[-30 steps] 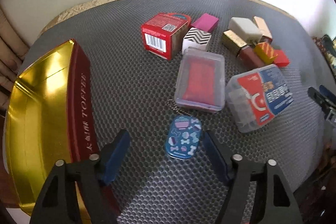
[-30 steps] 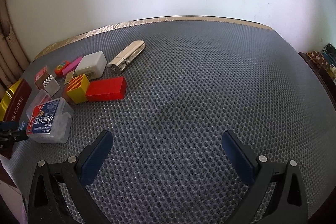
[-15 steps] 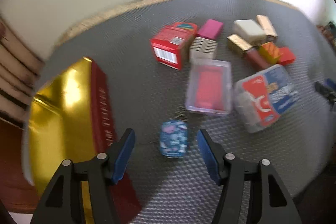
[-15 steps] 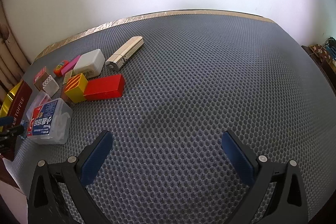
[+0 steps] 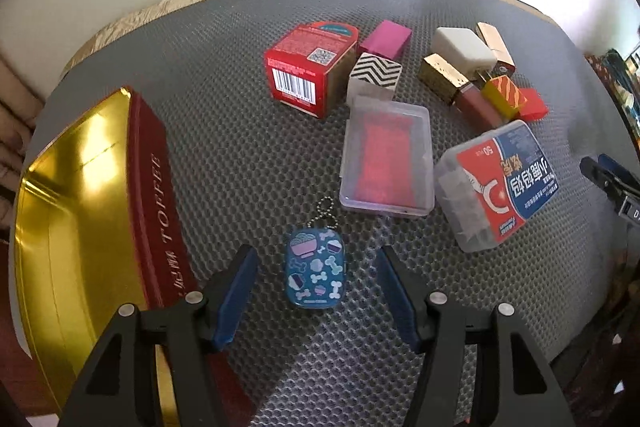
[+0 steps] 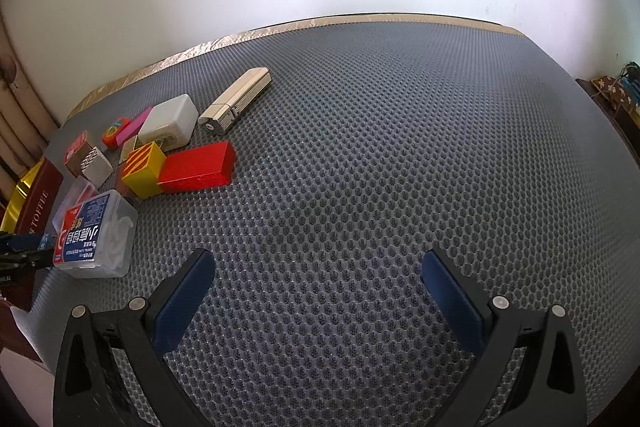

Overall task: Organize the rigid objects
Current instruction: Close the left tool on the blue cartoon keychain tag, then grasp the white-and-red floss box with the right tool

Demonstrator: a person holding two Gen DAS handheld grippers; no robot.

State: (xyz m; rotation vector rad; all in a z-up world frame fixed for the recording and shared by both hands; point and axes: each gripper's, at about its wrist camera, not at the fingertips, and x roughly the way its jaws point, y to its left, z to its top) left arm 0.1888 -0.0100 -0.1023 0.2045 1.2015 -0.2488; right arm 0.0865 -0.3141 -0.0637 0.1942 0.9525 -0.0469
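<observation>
The left gripper (image 5: 316, 279) is now set over the blue tag (image 5: 315, 270), a small flat charm with a bead chain, which lies on the grey mat of the worktop (image 5: 240, 155) between the two blue fingers (image 5: 236, 291). Compared with a second ago, the fingers have been brought closer together and closer about the tag, though a gap is seen on each side and nothing is clamped yet. The open gold-lined toffee tin (image 5: 72, 211) stands just to the left, and the clear card case (image 5: 386, 157) and the floss box (image 5: 496, 183) lie further off to the right. This is judged to be the approach to a pick, with the tin as the likely destination. The right gripper (image 6: 318, 291) is held with its fingers wide apart over bare mat, nothing between them, unchanged.
</observation>
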